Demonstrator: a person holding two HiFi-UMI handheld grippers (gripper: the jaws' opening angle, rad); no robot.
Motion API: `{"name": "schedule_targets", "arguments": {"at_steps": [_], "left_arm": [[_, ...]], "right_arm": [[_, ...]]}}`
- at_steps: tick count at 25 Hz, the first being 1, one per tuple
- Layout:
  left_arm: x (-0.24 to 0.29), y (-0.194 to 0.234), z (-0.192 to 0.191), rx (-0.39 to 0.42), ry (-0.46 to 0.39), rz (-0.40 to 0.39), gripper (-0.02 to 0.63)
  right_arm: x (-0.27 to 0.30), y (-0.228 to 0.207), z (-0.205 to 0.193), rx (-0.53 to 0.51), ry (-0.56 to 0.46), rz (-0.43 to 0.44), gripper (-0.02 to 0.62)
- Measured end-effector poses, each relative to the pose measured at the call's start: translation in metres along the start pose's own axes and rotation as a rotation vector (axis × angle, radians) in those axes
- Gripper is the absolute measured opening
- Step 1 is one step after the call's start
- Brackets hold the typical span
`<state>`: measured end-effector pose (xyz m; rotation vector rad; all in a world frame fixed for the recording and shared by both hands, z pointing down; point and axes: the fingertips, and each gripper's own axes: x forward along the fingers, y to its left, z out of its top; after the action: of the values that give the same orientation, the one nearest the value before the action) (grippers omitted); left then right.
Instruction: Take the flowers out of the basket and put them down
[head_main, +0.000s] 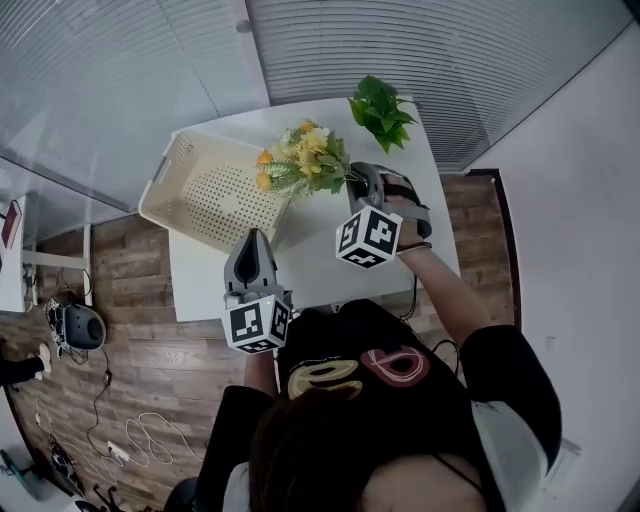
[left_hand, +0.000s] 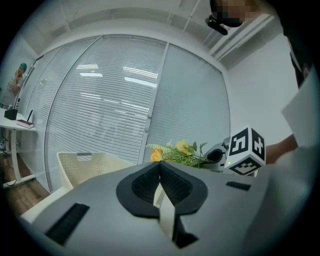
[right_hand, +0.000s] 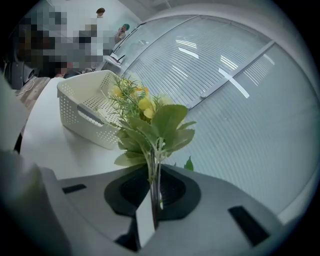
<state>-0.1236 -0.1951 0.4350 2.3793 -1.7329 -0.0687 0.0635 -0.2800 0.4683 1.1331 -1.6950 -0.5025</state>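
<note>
1. Jaws of the right gripper (right_hand: 153, 177) are clenched on the thin stems of the bunch of yellow and orange flowers with green leaves (right_hand: 145, 112), which juts beyond their tips.
2. That bunch is held over the white bench (head_main: 320, 265), just beside the cream perforated plastic basket (head_main: 200, 195).
3. Jaws of the left gripper (left_hand: 160, 172) are pressed together on nothing, apart from the flowers.

No words, nos. or brand names you can read anywhere. Closest you get: b/w square code patterns on the left marker cube (head_main: 257, 325), just off the basket's (head_main: 170, 160) near corner, and on the right marker cube (head_main: 367, 236), right of the basket. Those are codes only, no letters. Your shirt (head_main: 330, 330), on your side of the basket, has yellow & pink looped shapes, illegible as txt.
</note>
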Motion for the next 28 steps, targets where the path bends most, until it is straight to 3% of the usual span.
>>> {"name": "schedule_targets", "arguments": {"at_steps": [14, 28], "left_arm": [[0.016, -0.054, -0.008, 0.002, 0.012, -0.070, 0.017], [0.022, -0.081, -0.018, 0.025, 0.025, -0.052, 0.017]], "right_arm": [[-0.010, -0.007, -0.092, 0.071, 0.125, -0.024, 0.038], [0.017, 0.036, -0.148, 0.014, 0.189, 0.076, 0.038]]}}
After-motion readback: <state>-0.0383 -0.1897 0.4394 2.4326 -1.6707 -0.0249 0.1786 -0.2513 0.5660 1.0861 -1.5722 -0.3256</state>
